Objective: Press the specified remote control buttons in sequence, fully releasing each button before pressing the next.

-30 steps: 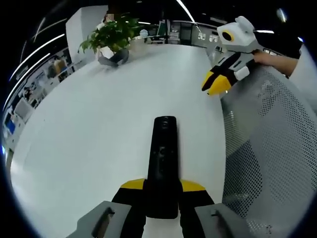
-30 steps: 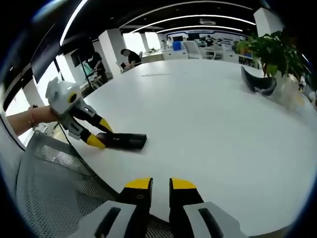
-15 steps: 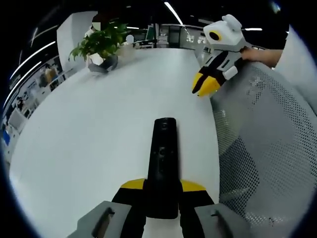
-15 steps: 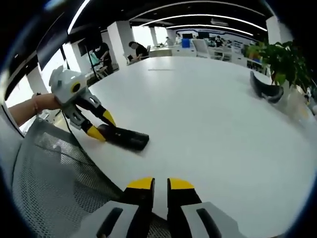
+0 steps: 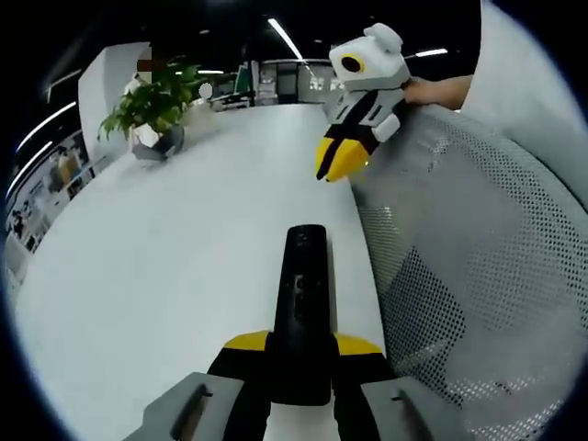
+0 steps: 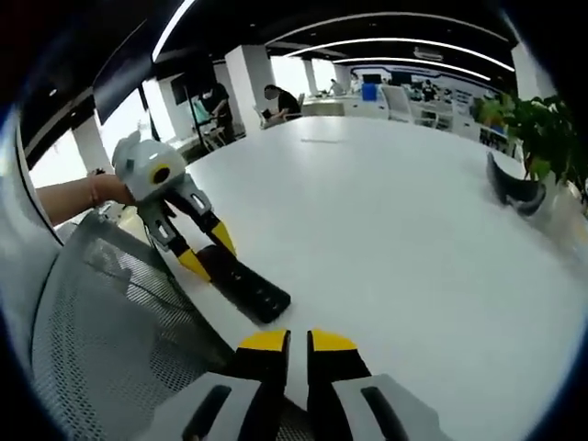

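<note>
Left gripper [image 5: 300, 344] fingers clamped on remote [image 5: 302, 292]; right gripper [image 6: 287, 341] fingers nearly closed, holding nothing.

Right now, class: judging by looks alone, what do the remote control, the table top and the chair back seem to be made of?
Remote control: probably black plastic, satin; smooth dark shell with dull highlights.
Table top: likely white laminate or coated board; uniform surface with soft ceiling-light reflections.
Chair back: grey woven mesh; a regular grid of tiny holes shows.
</note>
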The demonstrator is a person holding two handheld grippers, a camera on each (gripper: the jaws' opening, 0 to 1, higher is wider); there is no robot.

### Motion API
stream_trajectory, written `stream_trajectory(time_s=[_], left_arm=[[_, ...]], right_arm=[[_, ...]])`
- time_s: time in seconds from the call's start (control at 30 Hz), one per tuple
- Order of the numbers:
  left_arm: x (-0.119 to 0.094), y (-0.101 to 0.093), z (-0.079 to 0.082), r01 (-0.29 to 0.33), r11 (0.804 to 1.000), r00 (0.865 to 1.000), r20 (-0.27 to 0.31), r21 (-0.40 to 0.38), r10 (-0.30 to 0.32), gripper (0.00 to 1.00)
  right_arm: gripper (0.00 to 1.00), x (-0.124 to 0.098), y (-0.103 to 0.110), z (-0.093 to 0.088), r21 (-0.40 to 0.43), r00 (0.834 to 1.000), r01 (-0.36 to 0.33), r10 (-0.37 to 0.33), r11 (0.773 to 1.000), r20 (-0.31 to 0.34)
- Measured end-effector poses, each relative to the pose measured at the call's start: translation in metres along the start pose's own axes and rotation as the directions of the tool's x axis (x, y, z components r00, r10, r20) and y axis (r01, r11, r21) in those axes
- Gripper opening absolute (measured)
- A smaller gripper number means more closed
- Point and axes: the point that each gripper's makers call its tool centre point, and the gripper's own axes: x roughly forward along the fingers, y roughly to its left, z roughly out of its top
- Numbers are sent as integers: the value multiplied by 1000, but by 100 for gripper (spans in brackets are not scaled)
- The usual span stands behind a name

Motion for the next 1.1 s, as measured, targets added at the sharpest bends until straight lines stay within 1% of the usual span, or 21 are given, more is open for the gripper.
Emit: stream_trajectory(time_s=[0.03,0.07,0.13,0.17,0.23,0.47,0.53,0.67,0.77,0.8,0.93,0.97,1.0,1.07,1.1], left_arm=[[0,-1,0,3,1000,1000,1,3,-3,23],[-1,-2,-1,16,1000,1000,-1,10,-16,23],[0,-3,-1,24,1000,1000,-2,19,-24,23],[0,-3,-1,29,999,1000,-2,26,-29,23],[1,-4,-1,30,999,1000,2,27,-30,23],[2,-4,-1,26,999,1000,5,22,-26,24],[2,-4,-1,23,1000,1000,4,19,-23,24],[2,-4,-1,15,1000,1000,9,3,-15,24],[2,-5,-1,12,1000,1000,16,-7,-12,24],[2,-6,-1,14,1000,1000,19,-15,-14,24],[3,-6,-1,3,1000,1000,20,-15,-2,24],[3,-5,-2,-3,1000,1000,23,-20,4,24],[3,-5,-2,-6,1000,1000,25,-22,6,24],[4,-5,-2,-7,999,999,36,-32,8,24],[3,-5,-3,-8,999,999,37,-50,9,24]], right_arm=[[2,1,1,-1,-6,1000,-6,6,1000,-8],[2,3,7,-4,-48,998,-44,42,998,-41],[1,5,13,-3,-95,996,-79,74,992,-49],[1,6,14,-1,-132,996,-83,77,988,-54],[0,7,17,-1,-173,993,-103,92,980,-73],[0,13,12,3,-247,988,-133,108,960,-112],[0,17,12,5,-272,985,-151,119,950,-128],[0,26,16,11,-339,976,-193,143,921,-167],[0,35,22,16,-352,970,-222,168,909,-177],[0,38,26,16,-360,964,-244,184,900,-192],[0,48,28,9,-387,947,-272,174,881,-269],[0,48,28,8,-390,946,-275,173,879,-275],[0,44,29,-8,-391,915,-316,168,864,-367],[0,50,31,1,-435,932,-303,170,848,-319],[0,50,30,0,-427,932,-298,163,854,-324]])
